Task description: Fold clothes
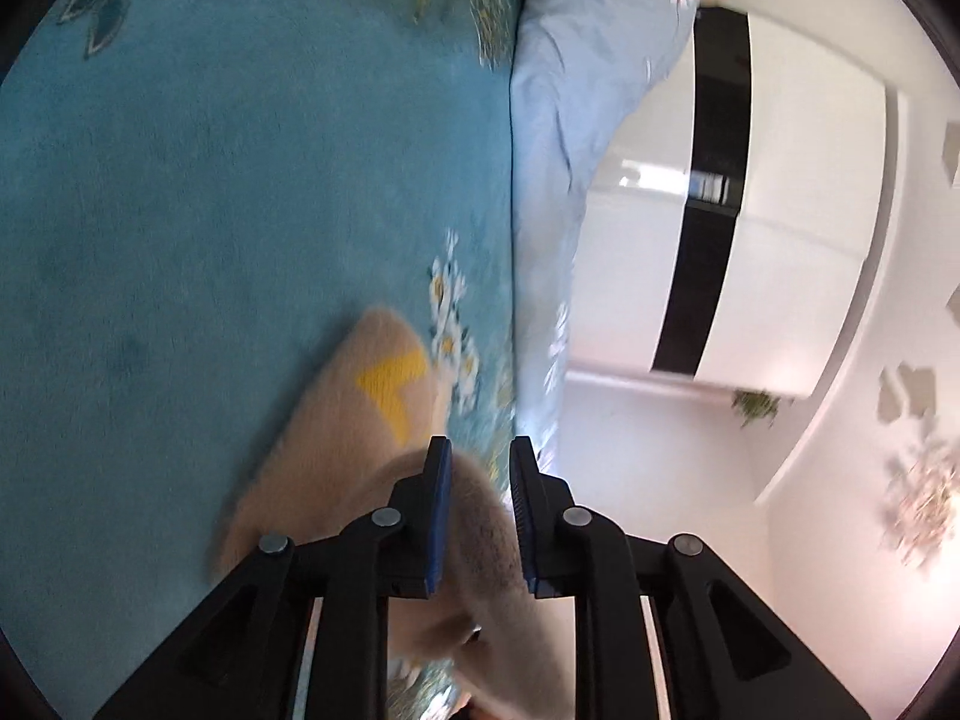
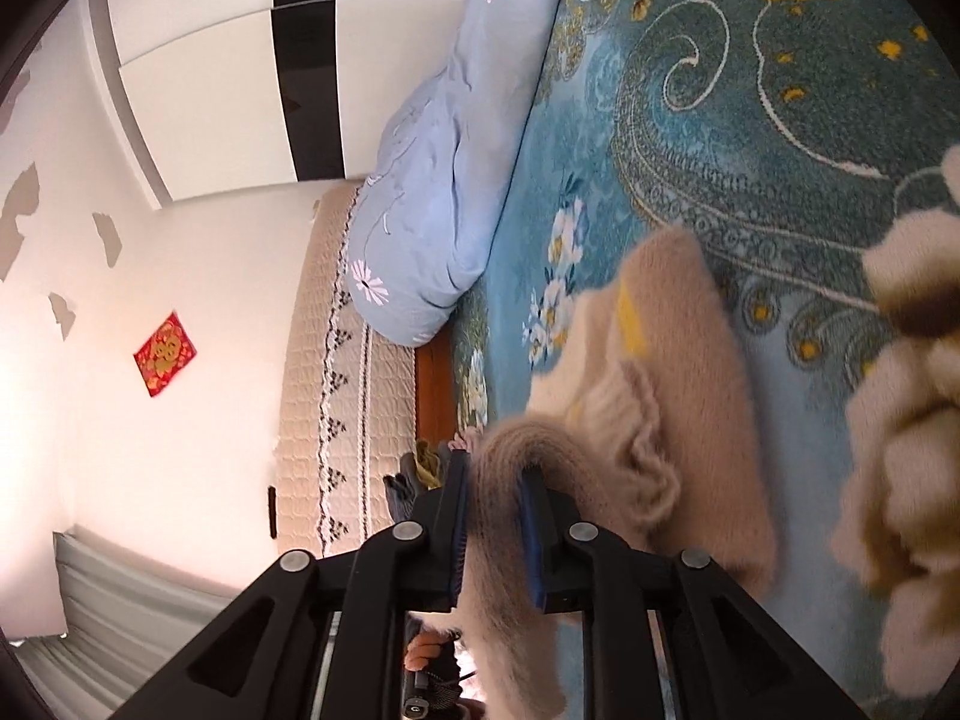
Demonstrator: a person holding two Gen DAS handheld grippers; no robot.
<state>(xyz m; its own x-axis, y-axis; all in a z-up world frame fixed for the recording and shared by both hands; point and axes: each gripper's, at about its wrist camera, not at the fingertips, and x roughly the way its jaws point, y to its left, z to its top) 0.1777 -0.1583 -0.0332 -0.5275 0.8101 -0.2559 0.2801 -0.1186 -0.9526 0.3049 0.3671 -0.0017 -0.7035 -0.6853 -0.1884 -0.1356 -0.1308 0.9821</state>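
fingers: left gripper (image 1: pixel 480 450) narrow, right gripper (image 2: pixel 495 471) pinching | fuzzy beige sweater (image 2: pixel 678 372)

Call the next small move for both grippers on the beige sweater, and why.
Probably lower both grippers and lay the fold flat before letting go. The beige sweater runs up between the jaws of the right gripper and sits between those of the left gripper, while its body lies on the teal blanket.

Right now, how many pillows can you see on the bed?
1. A light blue flowered pillow lies along the edge of the teal bedspread, by the headboard. Others may be hidden outside the views.
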